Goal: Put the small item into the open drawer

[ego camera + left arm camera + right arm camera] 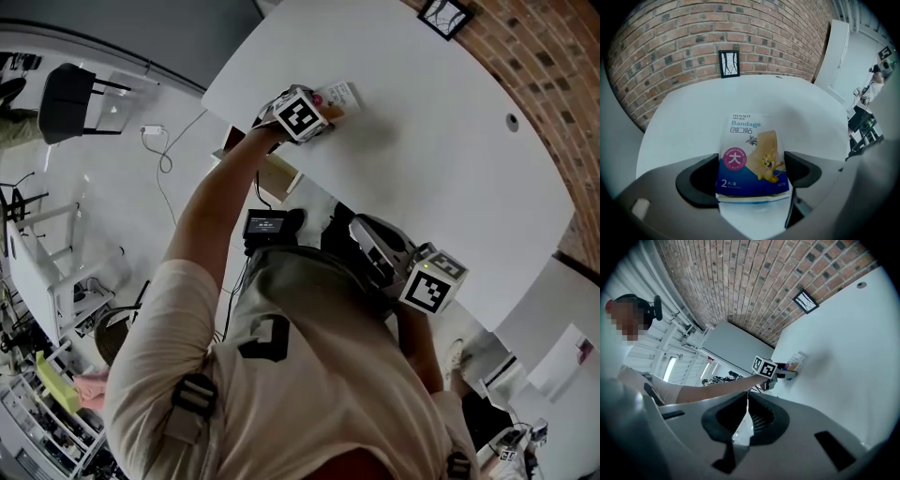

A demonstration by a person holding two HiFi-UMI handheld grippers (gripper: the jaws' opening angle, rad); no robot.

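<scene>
The small item is a white and blue bandage box [751, 154] with a cartoon mouse on it, at the near left part of the white table [441, 159]. My left gripper [751, 177] is shut on the box's near end, one dark finger against each side. From above, the box [339, 97] sticks out ahead of the left gripper [328, 110]. I cannot tell whether it rests on the table or is just off it. My right gripper [747, 412] is shut with nothing in it, held by the table's front edge [364, 232]. A wood-coloured open drawer [277, 175] shows under the table's left edge.
A small black-framed picture [444, 14] leans on the brick wall [693, 37] at the table's far side. A round cable hole [511, 120] sits near the wall. On the floor at the left stand a black chair [70, 98] and a white cable [161, 145].
</scene>
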